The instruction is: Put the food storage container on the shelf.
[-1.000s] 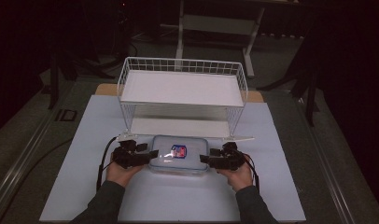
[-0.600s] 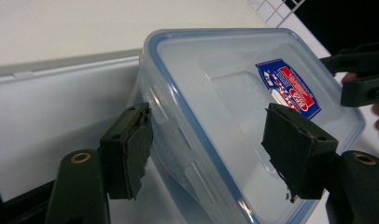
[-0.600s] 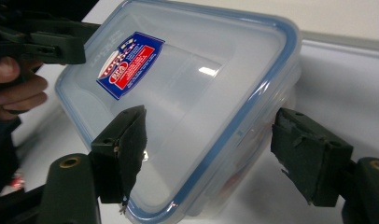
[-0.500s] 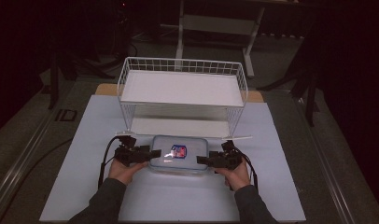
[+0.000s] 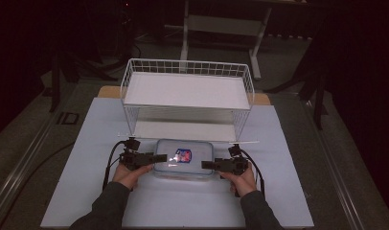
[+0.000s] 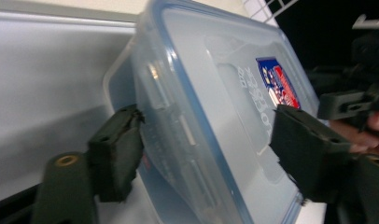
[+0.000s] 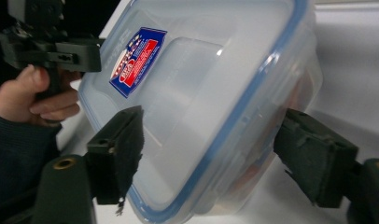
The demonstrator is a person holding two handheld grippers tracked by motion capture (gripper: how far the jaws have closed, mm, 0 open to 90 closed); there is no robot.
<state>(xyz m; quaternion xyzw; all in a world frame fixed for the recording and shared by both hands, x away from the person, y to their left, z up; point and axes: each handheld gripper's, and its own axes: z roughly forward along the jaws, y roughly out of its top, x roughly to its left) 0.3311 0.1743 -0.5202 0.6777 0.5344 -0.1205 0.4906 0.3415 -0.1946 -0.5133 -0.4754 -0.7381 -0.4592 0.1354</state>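
Note:
A clear plastic container [image 5: 183, 160] with a blue-rimmed lid and a red-and-blue sticker [image 5: 183, 155] lies flat on the white table, just in front of the wire rack. My left gripper [image 5: 161, 157] is at its left end and my right gripper [image 5: 205, 165] at its right end. In the left gripper view the container's [image 6: 215, 93] edge sits between the left gripper's [image 6: 207, 114] jaws, which have just been closing a little. In the right gripper view the container [image 7: 201, 84] lies between the right gripper's [image 7: 213, 116] jaws, also just closing, with a gap at one pad.
A white two-level wire rack [image 5: 188, 91] stands behind the container, both shelves bare. The white table top [image 5: 87, 191] extends to either side of the hands. Dark floor and stand legs [image 5: 185, 33] lie beyond the table.
Hands and container keep their places; the gripper tips have shifted only slightly at the container's two ends.

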